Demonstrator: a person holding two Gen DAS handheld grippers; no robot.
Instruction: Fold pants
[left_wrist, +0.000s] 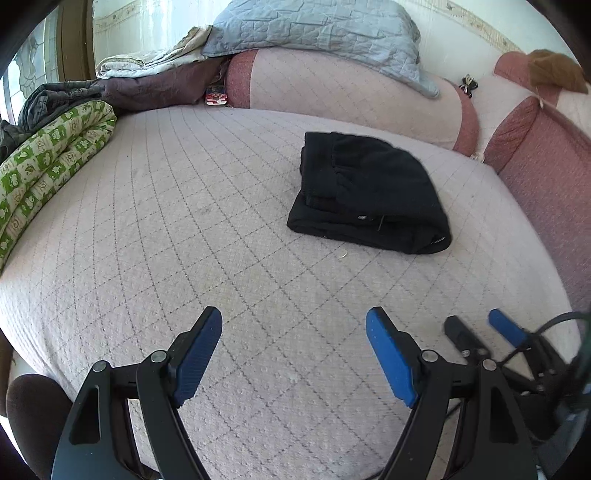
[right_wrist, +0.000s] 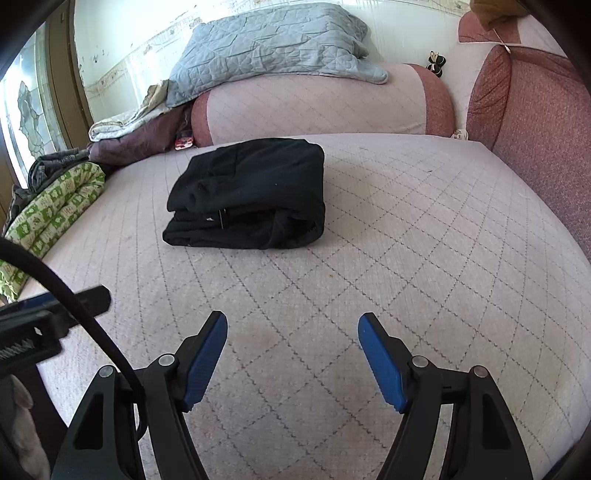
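Hovering over the bed (right_wrist: 424, 221), my left fingers (left_wrist: 293, 326) and right fingers (right_wrist: 291, 328) gape wide, holding nothing. The folded black pants (right_wrist: 251, 192) lie well ahead, long axis crosswise. From my right fingers the pants sit ahead-left, from my left ahead-right, seemingly equally near.

Green patterned quilt (left_wrist: 48, 162): cut off at left edge. Small red item (left_wrist: 216, 96) behind bolster: unidentifiable. Dark trinket (right_wrist: 437, 62): too small.
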